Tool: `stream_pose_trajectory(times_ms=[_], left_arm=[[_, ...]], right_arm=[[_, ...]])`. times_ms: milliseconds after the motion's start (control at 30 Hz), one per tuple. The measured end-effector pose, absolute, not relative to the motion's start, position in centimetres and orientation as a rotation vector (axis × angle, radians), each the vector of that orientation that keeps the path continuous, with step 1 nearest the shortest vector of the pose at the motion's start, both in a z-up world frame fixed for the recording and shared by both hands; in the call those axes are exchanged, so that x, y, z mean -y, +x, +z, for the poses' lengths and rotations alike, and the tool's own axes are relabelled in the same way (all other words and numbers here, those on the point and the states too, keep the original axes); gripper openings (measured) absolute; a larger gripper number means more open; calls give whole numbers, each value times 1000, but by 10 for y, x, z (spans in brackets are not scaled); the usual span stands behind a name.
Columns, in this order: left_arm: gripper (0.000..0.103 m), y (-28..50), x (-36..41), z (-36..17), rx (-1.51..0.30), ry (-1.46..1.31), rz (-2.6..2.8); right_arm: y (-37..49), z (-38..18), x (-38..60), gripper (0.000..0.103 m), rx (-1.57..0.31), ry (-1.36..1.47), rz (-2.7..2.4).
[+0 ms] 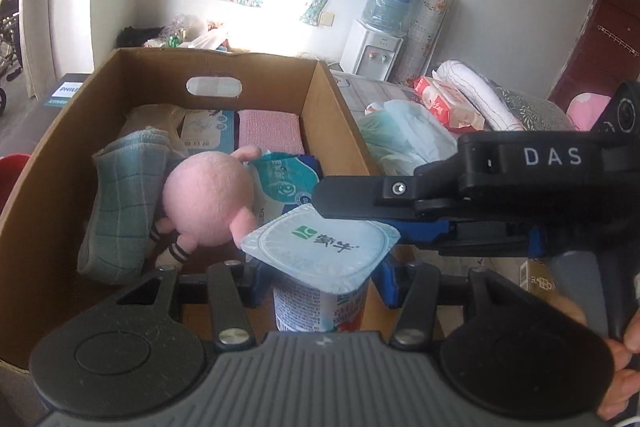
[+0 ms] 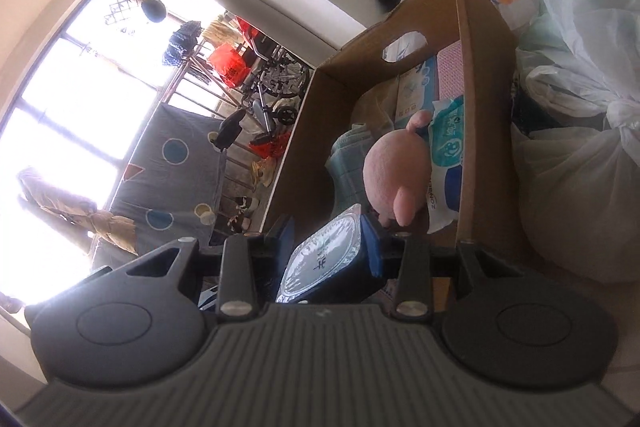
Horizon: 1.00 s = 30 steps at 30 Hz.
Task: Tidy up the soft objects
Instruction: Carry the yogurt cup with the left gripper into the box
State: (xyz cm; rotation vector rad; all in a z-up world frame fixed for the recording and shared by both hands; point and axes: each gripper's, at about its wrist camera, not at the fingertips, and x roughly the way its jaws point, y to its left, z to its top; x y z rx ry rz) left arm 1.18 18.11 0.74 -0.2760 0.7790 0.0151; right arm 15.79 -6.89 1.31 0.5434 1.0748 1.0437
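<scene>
I am pinching a sealed yogurt cup [image 1: 320, 267] in both grippers: my left gripper [image 1: 320, 281] clamping its body, my right gripper [image 2: 329, 251] clenching its foil rim. It is hanging over the cardboard box [image 1: 60, 163], beside the pink plush toy [image 1: 208, 199]. I judge placing is next: lowering into free space, then releasing.

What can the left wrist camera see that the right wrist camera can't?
Only the left wrist view shows the water dispenser, the pink knitted cloth laid flat in the box, and the printed side of the yogurt cup.

Only the right wrist view shows the big window, the wheelchair and the grey spotted cloth.

Both show the cardboard box, the pink plush toy inside it, the blue wipes pack, and the yogurt cup's foil lid. The left hand-held gripper grips the cup; the right hand-held gripper clamps across it.
</scene>
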Motion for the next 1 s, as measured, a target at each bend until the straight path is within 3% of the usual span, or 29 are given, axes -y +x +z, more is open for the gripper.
stream_pose_trajectory(times_ms=[333, 667, 800, 1000], left_arm=[[61, 19, -187, -27, -897, -370, -18], [62, 16, -196, -8, -832, -355, 22], [58, 35, -201, 0, -823, -317, 54], [42, 82, -208, -11, -918, -331, 107]], right_arm=[[151, 14, 70, 38, -1024, 284, 988], [155, 16, 84, 39, -1014, 347, 987], [156, 20, 107, 39, -984, 416, 966], [159, 12, 138, 40, -978, 512, 928]])
